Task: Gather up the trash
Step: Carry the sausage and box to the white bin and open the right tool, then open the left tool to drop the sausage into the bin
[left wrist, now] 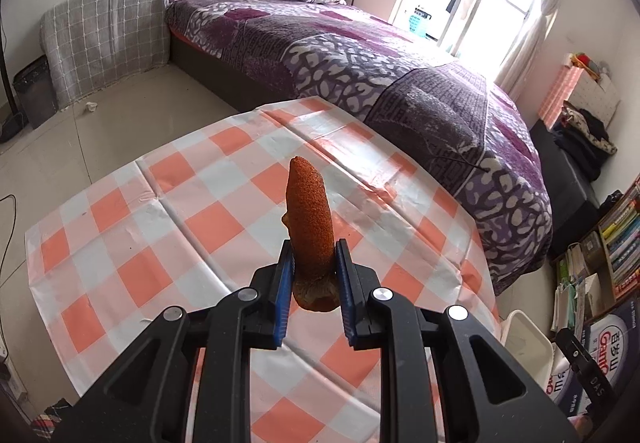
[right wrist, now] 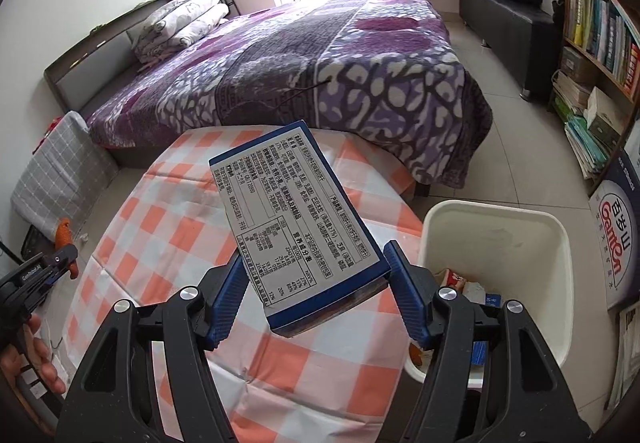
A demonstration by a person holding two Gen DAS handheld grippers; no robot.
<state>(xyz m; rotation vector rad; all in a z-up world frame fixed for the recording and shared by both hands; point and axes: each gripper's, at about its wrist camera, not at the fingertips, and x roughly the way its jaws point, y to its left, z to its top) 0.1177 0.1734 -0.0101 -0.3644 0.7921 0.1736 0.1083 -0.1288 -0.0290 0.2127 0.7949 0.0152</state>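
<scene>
My left gripper (left wrist: 313, 263) is shut on an orange peel strip (left wrist: 310, 215) that stands up between its blue pads, held above the orange-and-white checked table (left wrist: 160, 235). My right gripper (right wrist: 316, 267) is shut on a blue and white carton (right wrist: 296, 219) with printed text, held tilted above the table's right part (right wrist: 160, 227). A white trash bin (right wrist: 496, 227) stands on the floor to the right of the table and holds several wrappers. The left gripper with the peel also shows at the left edge of the right wrist view (right wrist: 64, 255).
A bed with a purple patterned cover (left wrist: 380, 59) lies just beyond the table. A bookshelf (right wrist: 596, 43) and a printed box (right wrist: 618, 243) stand at the right. A grey checked cover (left wrist: 108, 39) and a black bin (left wrist: 32, 91) sit at the far left.
</scene>
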